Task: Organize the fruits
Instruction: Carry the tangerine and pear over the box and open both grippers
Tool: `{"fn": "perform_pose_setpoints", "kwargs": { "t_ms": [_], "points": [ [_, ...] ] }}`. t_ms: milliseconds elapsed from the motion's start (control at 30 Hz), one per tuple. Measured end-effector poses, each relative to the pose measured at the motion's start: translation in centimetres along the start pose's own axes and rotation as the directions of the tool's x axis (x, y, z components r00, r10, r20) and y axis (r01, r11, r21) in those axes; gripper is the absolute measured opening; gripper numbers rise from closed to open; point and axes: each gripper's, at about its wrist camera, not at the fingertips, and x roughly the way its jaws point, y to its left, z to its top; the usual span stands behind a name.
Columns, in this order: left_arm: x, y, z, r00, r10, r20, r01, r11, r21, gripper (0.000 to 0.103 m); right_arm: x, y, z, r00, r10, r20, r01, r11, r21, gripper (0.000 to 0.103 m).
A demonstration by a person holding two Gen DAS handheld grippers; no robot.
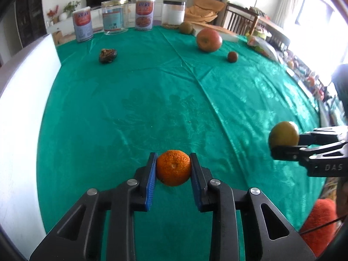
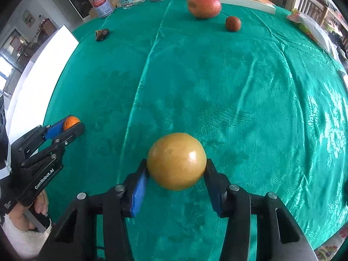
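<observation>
- Left wrist view: we see the left gripper (image 1: 173, 168) pinching a pebbly round orange (image 1: 173, 168) near us over glossy green cloth (image 1: 130, 108).
- Our right gripper (image 2: 176, 169) squeezes a smooth yellow fruit (image 2: 176, 161), rightward.

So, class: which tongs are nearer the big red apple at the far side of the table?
Right. The right tongs, gripping a yellow fruit, sit almost straight in front of the apple. The left tongs, gripping an orange, sit further off to the apple's left.
</observation>
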Motion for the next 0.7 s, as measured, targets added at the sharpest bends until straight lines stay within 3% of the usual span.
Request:
{"fn": "perform_pose_setpoints", "kwargs": {
  "t_ms": [100,167,267,367,433,500,567,700],
  "points": [
    [-6.7,1.6,0.4,0.988,-0.135,0.077,0.142,0.985,-0.099,0.028,-4.1,3.2,0.8,0.989,0.126,0.079,-0.125,0.992,-0.022,0.05],
    [-11.9,3.5,0.5,0.969,-0.196,0.147,0.22,0.961,-0.166,0.028,-6.9,6.7,1.8,0.966,0.227,0.122,-0.219,0.973,-0.079,0.05],
    [-19.2,7.6,0.3,0.947,-0.186,0.264,0.251,0.937,-0.241,0.029,-9.5,13.8,3.1,0.923,0.357,0.142,-0.326,0.923,-0.204,0.05],
    [-23.8,12.8,-0.3,0.944,-0.066,0.325,0.179,0.926,-0.332,0.029,-9.7,21.7,3.8,0.882,0.462,0.098,-0.411,0.853,-0.32,0.05],
    [-24.5,16.7,-1.0,0.951,0.064,0.303,0.065,0.916,-0.397,0.029,-8.3,26.6,4.1,0.871,0.49,0.049,-0.436,0.814,-0.383,0.05],
    [-23.0,20.7,-1.9,0.959,0.17,0.225,-0.045,0.881,-0.472,0.029,-6.1,30.8,4.3,0.875,0.484,0.002,-0.436,0.789,-0.433,0.05],
    [-20.6,24.4,-3.3,0.965,0.231,0.121,-0.132,0.832,-0.539,0.029,-3.5,34.2,3.7,0.888,0.459,-0.038,-0.42,0.773,-0.476,0.05],
    [-16.1,28.2,-5.8,0.965,0.261,-0.032,-0.229,0.772,-0.593,0.03,1.2,38.3,3.6,0.924,0.371,-0.091,-0.36,0.766,-0.533,0.05]
  ]
}}
